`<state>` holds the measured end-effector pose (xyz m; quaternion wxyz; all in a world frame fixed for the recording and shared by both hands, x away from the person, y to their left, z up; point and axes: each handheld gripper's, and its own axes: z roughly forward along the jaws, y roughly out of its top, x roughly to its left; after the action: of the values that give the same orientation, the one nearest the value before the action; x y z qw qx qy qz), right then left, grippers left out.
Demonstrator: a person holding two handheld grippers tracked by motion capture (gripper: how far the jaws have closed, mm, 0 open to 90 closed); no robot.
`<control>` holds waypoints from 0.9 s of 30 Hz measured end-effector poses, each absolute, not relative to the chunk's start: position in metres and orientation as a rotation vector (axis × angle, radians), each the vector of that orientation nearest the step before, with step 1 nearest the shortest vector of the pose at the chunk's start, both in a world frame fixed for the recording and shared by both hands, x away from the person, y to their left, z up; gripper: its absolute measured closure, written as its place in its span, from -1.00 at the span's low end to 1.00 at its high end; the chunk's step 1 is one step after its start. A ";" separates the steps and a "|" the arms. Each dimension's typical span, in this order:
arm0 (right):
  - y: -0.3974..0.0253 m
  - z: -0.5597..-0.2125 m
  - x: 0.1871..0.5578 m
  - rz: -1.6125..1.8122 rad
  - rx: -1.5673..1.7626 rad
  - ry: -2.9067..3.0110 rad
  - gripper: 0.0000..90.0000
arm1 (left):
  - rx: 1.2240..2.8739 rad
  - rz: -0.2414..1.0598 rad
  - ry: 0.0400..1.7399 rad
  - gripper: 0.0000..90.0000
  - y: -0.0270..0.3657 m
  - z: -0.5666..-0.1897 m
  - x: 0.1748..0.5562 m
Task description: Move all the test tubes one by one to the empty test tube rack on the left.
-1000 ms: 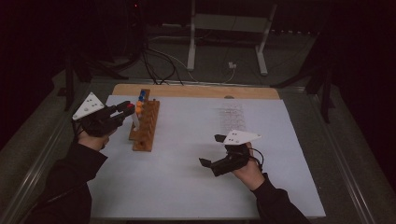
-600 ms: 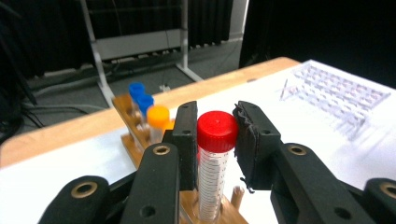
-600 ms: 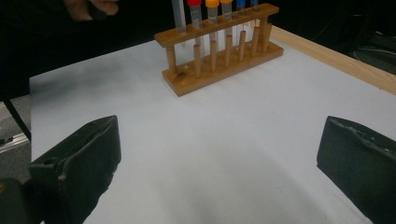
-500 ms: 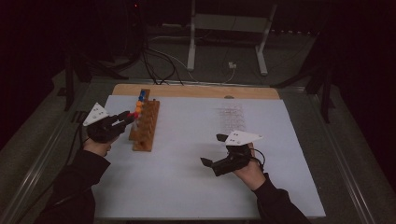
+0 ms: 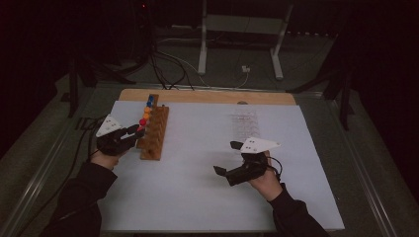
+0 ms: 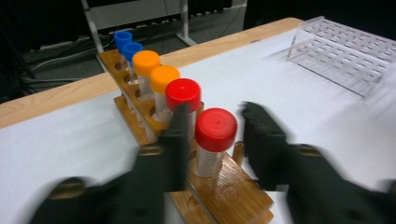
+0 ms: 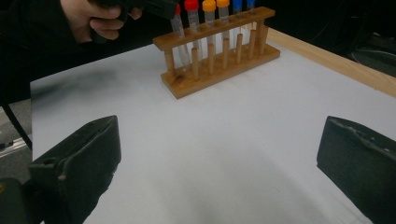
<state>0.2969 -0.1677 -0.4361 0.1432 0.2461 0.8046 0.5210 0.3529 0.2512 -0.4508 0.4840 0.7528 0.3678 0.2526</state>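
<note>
The left gripper (image 6: 212,140) stood with its jaws apart on either side of the nearest red-capped tube (image 6: 214,140), a gap showing on both sides of the cap; whether the pads touched the tube lower down could not be told. That tube sat in the wooden rack (image 6: 224,191), at the end of a row with one more red cap (image 6: 183,93), two orange (image 6: 154,70) and two blue (image 6: 125,43) running away from the gripper. Empty holes lay in the rack's other row, to the right of the tubes.

The right gripper (image 7: 219,154) was held wide open and empty, well apart from the rack ahead of it, with bare white sheet (image 7: 224,135) between and beneath its jaws. In the high view, a clear plastic rack (image 5: 244,124) stood just beyond this gripper, empty as far as could be seen.

The sheet covered a wooden table (image 5: 207,96) whose far edge lay just past both racks. The surrounding room was dark, with cables (image 5: 168,64) and a metal stand (image 5: 239,29) on the floor beyond.
</note>
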 end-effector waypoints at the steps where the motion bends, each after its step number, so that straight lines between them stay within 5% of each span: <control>1: -0.168 -0.436 0.296 1.506 0.709 2.322 -1.00 | 1.833 0.608 0.892 0.14 0.251 -0.450 0.350; 5: -0.171 -0.436 0.296 1.511 0.714 2.313 -1.00 | 1.826 0.565 0.878 -0.43 0.249 -0.448 0.338; 13: -0.182 -0.441 0.293 1.503 0.745 2.292 -1.00 | 1.861 0.408 0.750 -0.92 0.236 -0.451 0.307; 27: -0.179 -0.447 0.293 1.479 0.720 2.303 -1.00 | 1.881 0.343 0.644 -0.97 0.203 -0.483 0.273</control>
<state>0.2925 -0.1789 -0.4471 0.1551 0.2515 0.8038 0.5164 0.2733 0.2034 -0.4831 0.5330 0.7889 0.2700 0.1438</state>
